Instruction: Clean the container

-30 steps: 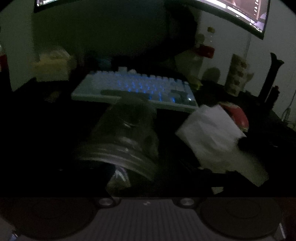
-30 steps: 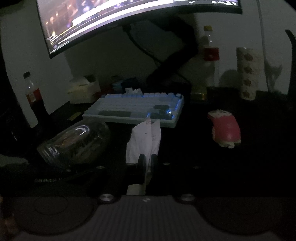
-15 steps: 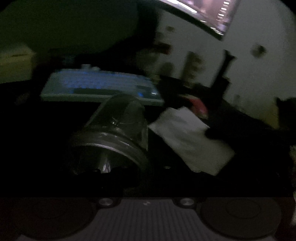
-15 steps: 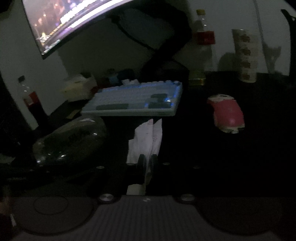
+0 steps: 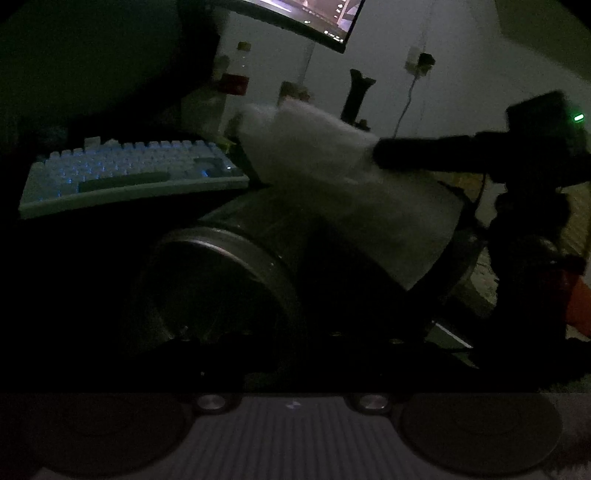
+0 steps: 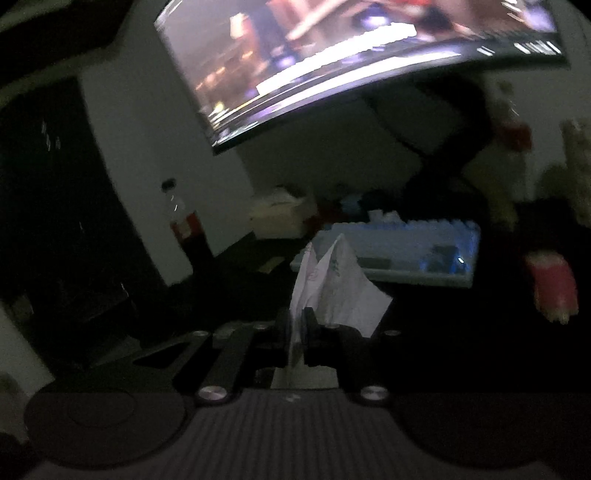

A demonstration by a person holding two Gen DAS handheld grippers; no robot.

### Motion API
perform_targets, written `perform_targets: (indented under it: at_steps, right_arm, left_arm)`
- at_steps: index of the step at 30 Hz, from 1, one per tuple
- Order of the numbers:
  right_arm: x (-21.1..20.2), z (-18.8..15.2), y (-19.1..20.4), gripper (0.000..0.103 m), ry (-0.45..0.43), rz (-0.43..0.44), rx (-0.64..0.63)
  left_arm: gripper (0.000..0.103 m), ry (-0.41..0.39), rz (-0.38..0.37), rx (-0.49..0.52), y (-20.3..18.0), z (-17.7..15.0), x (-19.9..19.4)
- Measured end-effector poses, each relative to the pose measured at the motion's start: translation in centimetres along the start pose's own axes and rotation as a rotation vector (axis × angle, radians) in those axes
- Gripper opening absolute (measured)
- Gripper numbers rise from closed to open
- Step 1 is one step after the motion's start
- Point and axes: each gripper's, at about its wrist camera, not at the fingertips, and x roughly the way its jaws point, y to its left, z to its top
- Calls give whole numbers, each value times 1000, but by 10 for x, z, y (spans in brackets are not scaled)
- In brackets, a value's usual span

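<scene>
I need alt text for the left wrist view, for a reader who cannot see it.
In dim light, a clear container lies on its side close to the camera while the right gripper holds a white tissue over it. Behind are a backlit keyboard and a monitor.

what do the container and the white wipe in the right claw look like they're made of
Container: seems clear plastic or glass, smooth and glossy; the keyboard-side wall shows through and its rim catches a thin highlight. Too dark to settle which.

White wipe: looks like thin tissue paper, matte, creased into soft peaks, pinched in the right claw.
</scene>
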Motion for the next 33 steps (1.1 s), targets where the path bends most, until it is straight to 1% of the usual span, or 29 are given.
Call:
perform_targets:
  at_steps: [2,4,7,8,10,13,14,15,17,18,19,20,21,22,23,26,27,28,33]
  right_arm:
    - [17,6,17,8,48,-13,-35]
    - [36,11,30,8,97,-33,-63]
    - [61,17,42,8,150,-83,-97]
    - [67,18,43,8,164,-86,-96]
    - [80,20,42,9,193,-81,-77]
    - [92,21,37,12,209,-82,-43]
    - [94,20,35,12,201,-84,-34]
    - [96,19,33,15,193,-85,-24]
    - [97,17,29,16,171,-93,-8]
    - [96,15,28,22,154,-109,-11]
    - [95,13,28,37,137,-111,-17]
    - [93,11,27,47,119,-106,-19]
    - [92,9,24,60,104,-78,-3]
    - [92,8,20,65,92,-49,27]
    - [92,8,16,65,85,-26,56]
    - [91,13,8,65,97,-3,105]
    - [90,13,5,63,98,6,126]
    - [89,13,2,58,95,15,151]
    - [85,12,-11,58,97,105,253]
  left_arm:
    - [19,10,53,8,-5,-1,3]
    - [23,12,90,16,-8,-3,5]
    - [27,-3,92,-10,-2,-2,5]
    - [30,-5,94,-21,1,-1,6]
    - [31,-9,82,-45,8,1,8]
    - [31,-11,76,-50,12,5,12]
    - [31,-12,77,-52,12,6,13]
    - [31,-13,82,-44,12,6,14]
    - [31,-13,82,-18,12,7,16]
    - [31,-12,76,-9,13,7,16]
    - [31,-10,68,-12,14,7,16]
    - [31,-8,60,-21,15,8,16]
    - [31,-4,52,-27,17,9,16]
    - [31,0,43,-33,18,10,17]
    - [31,4,37,-37,19,11,16]
    - [33,20,43,-18,18,11,15]
    - [33,21,45,-12,17,11,15]
    - [33,20,47,-7,16,11,15]
    - [34,7,46,9,15,8,15]
